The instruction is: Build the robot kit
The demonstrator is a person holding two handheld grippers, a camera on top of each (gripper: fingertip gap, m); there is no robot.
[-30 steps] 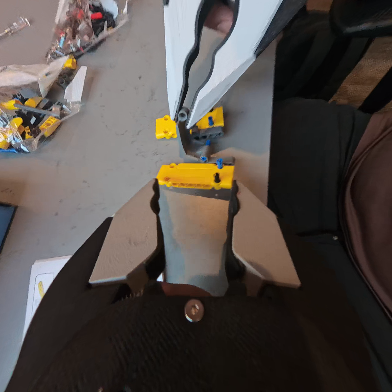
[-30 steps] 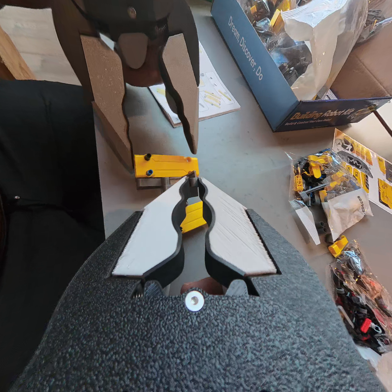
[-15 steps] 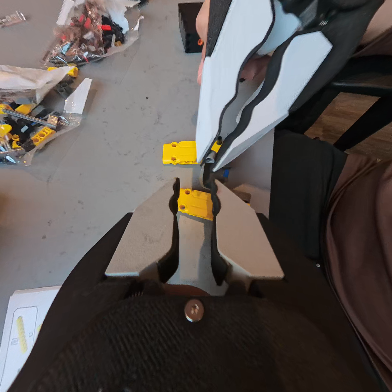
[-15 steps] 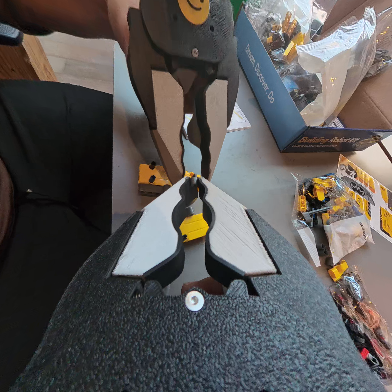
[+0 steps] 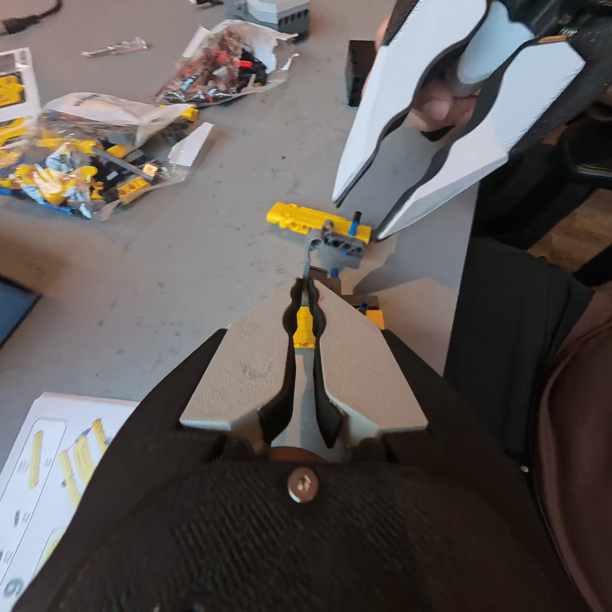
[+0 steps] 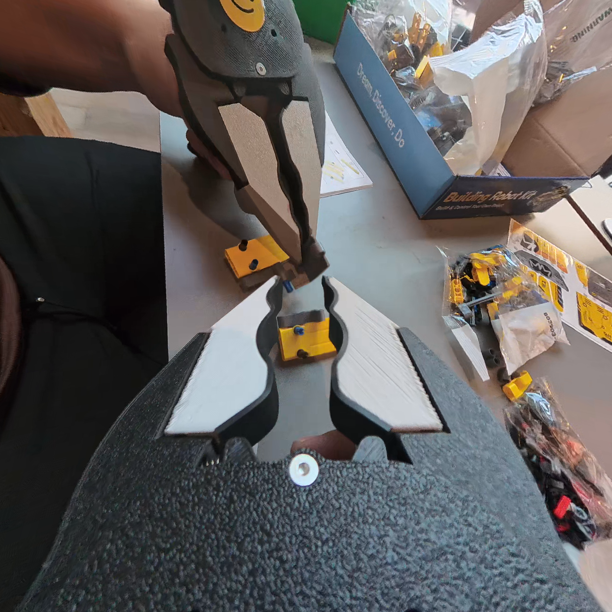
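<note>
On the grey worktop (image 5: 198, 265), clear plastic bags of yellow and black building pieces (image 5: 82, 165) lie toward the far left. Near the right edge, the left gripper (image 5: 306, 284) has its fingers pinched narrow on a thin grey bent beam piece (image 5: 309, 256), above a yellow brick block (image 5: 304, 326). The right gripper (image 6: 301, 281) hangs with fingers spread apart, empty, over a yellow-and-grey block with blue and black pins (image 6: 304, 337).
</note>
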